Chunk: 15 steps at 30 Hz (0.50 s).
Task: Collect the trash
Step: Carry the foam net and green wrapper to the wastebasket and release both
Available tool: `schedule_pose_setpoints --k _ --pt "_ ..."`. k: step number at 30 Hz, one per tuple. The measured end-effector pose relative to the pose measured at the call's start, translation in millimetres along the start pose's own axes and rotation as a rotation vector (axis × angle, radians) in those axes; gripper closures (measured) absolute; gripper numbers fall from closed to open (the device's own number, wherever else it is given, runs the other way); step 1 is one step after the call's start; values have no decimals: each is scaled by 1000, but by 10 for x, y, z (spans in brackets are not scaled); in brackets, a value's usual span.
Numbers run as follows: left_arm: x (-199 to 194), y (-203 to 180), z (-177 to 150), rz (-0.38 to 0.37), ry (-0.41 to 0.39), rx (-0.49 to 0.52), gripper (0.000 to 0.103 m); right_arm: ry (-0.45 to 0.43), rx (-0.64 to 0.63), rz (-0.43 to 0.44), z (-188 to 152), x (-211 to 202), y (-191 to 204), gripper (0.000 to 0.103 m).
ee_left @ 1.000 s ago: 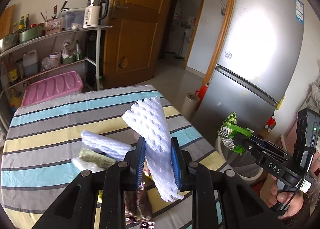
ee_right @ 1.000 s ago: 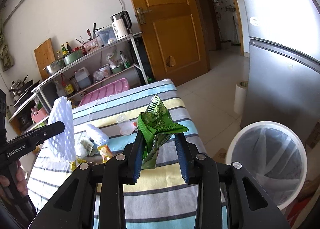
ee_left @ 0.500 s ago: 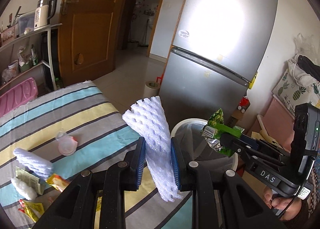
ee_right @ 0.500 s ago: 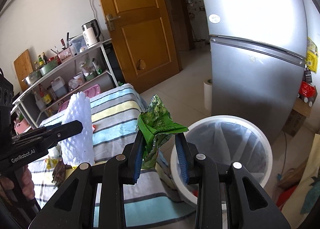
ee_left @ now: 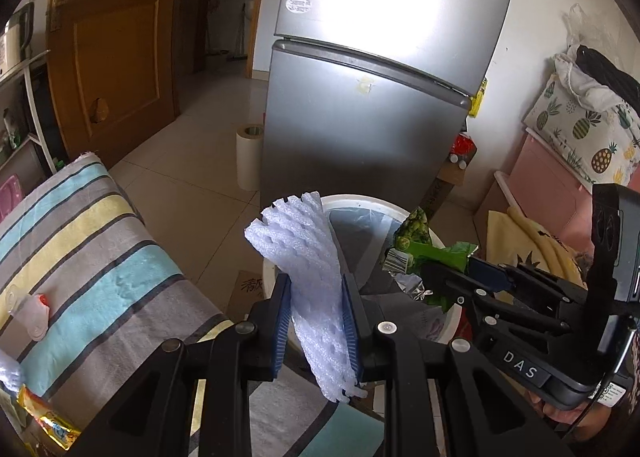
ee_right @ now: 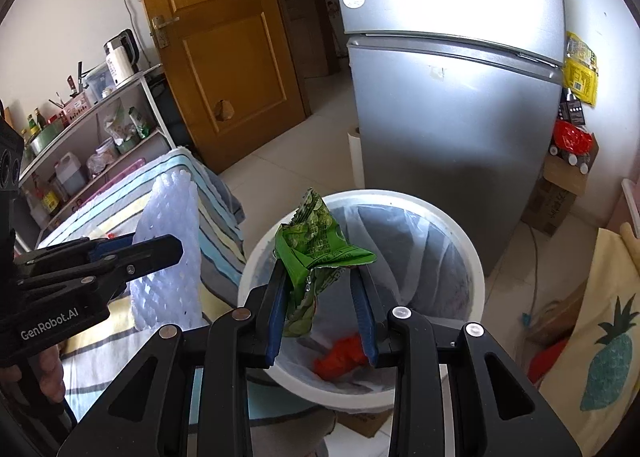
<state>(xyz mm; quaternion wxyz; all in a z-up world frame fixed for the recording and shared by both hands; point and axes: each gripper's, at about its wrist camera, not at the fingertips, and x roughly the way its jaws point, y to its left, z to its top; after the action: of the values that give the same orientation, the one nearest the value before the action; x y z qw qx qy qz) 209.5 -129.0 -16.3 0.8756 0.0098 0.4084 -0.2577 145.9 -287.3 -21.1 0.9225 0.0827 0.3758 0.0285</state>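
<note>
Left gripper: fingers clamped on a white foam net sleeve, which sticks up past the tips and hangs below them. Right gripper: fingers gripping a crumpled green snack wrapper, pinched mostly against the left finger.

Both loads sit at the white trash bin. From the right wrist view the wrapper is over the bin mouth, with the foam sleeve at 9 o'clock of it, over the bin's edge next to the tabletop. The bin has a clear liner and a red scrap at the bottom.

The bin stands on the floor between the striped tabletop and the silver fridge. More litter on the tabletop at 8 o'clock in the left wrist view: a clear plastic cup and a yellow wrapper.
</note>
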Motion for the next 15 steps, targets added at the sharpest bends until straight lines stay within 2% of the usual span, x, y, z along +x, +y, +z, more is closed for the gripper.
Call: schedule_pose_setpoints --k 7,10,13,15 --pt "341 -63 26 -13 64 -4 78 59 33 -48 -70 204 -205 69" --pt "422 -53 21 13 73 6 74 81 40 -69 -95 285 -258 69" --pt "501 -20 17 7 94 -19 67 106 47 -79 -119 333 -283 63" --pt "506 -14 7 13 92 -18 61 107 49 -79 -130 343 -305 47"
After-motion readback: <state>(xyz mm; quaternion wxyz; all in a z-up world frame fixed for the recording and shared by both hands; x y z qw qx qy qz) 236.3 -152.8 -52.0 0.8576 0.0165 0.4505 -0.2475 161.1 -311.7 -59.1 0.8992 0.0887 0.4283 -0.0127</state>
